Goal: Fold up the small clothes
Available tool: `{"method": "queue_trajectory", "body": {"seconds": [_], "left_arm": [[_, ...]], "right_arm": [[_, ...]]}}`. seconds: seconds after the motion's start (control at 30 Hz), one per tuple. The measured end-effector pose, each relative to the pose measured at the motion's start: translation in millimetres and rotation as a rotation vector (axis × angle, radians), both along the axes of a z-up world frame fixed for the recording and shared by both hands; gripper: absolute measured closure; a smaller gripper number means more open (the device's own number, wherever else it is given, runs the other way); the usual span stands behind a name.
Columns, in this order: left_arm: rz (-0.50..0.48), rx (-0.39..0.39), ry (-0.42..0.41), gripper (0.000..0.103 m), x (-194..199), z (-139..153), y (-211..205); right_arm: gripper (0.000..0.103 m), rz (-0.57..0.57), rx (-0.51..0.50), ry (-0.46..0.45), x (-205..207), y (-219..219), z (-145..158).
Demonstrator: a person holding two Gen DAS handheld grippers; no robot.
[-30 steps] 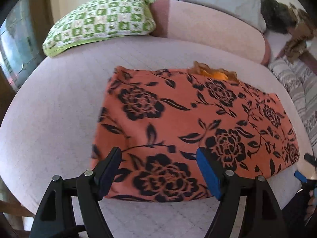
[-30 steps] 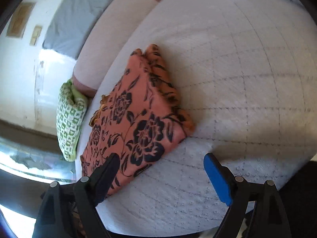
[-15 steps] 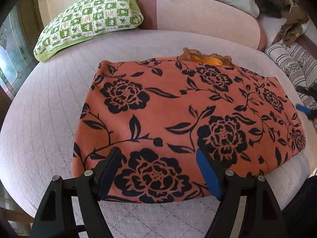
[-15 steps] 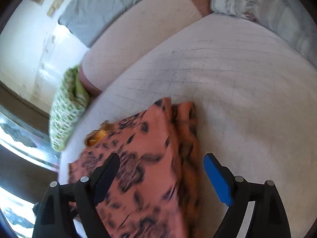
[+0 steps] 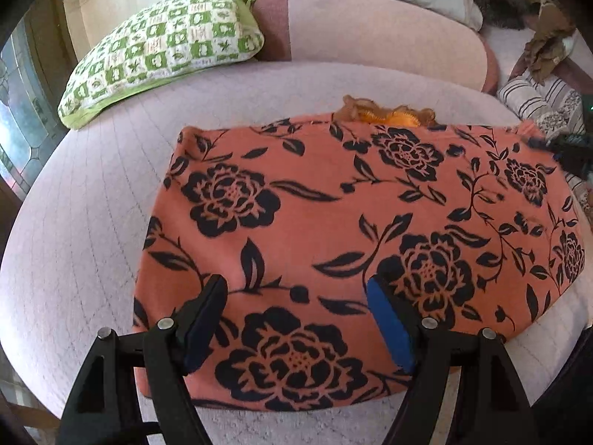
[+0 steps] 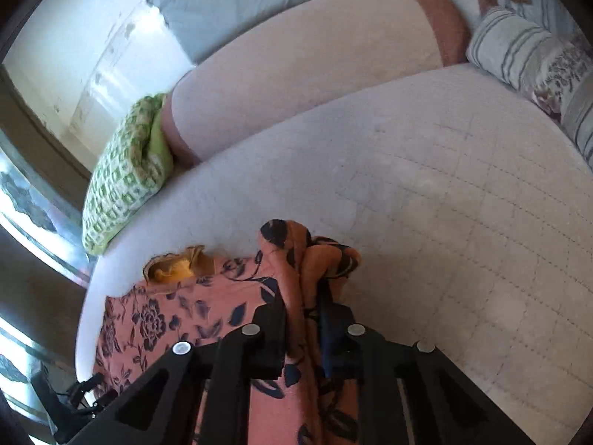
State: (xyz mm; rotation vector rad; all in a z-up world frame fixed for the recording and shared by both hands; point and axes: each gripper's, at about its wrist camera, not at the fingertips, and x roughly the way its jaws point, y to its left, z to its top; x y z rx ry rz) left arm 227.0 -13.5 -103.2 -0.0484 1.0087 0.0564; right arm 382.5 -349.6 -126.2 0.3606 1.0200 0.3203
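The orange floral garment [image 5: 333, 230] lies spread flat on the pale quilted bed [image 5: 92, 222], its folded edges forming a rough rectangle. A frilled orange trim [image 5: 385, 113] shows at the garment's far edge.

Left tool [image 5: 296, 319]: jaws spread wide, released, nothing between the pads. It hovers over the near edge of the garment; whether the fingers touch the cloth cannot be told.

Right tool [image 6: 304, 319]: its jaws have just been closing and now stand clenched on the garment's far right corner. A bunched ridge of the cloth runs between the two fingers and stands up beyond them in the right wrist view. In the left wrist view this tool appears only as a dark, blurred shape at the garment's far right corner.

Surroundings: a green and white checked pillow [image 5: 163, 48] rests at the far left of the bed, against a long pink bolster [image 5: 385, 33] that runs along the far side. A striped cushion [image 5: 537, 100] sits at the far right, beside the bolster's end. A grey pillow [image 6: 237, 3] lies behind the bolster. Brownish crumpled cloth [image 5: 548, 40] lies beyond the striped cushion; its nature cannot be told.
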Motion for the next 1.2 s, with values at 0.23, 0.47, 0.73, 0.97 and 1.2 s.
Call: {"method": "queue_trajectory", "body": {"seconds": [0.23, 0.47, 0.73, 0.97, 1.2], "left_arm": [[-0.012, -0.002, 0.023, 0.025, 12, -7, 0], [0.010, -0.006, -0.018, 0.025, 4, 7, 9], [0.092, -0.015, -0.023, 0.025, -17, -1, 48], [0.004, 0.030, -0.065, 0.025, -25, 10, 39], [0.118, 0.037, 0.018, 0.023, -17, -15, 65]], "right_arm": [[0.040, -0.100, 0.182, 0.109, -6, -38, -43], [0.031, -0.090, 0.163, 0.014, -66, -36, 10], [0.090, 0.014, -0.011, 0.192, -135, -11, -31], [0.087, -0.008, 0.037, 0.214, -142, -27, -20], [0.074, 0.029, -0.062, 0.296, -140, -19, -31]]}}
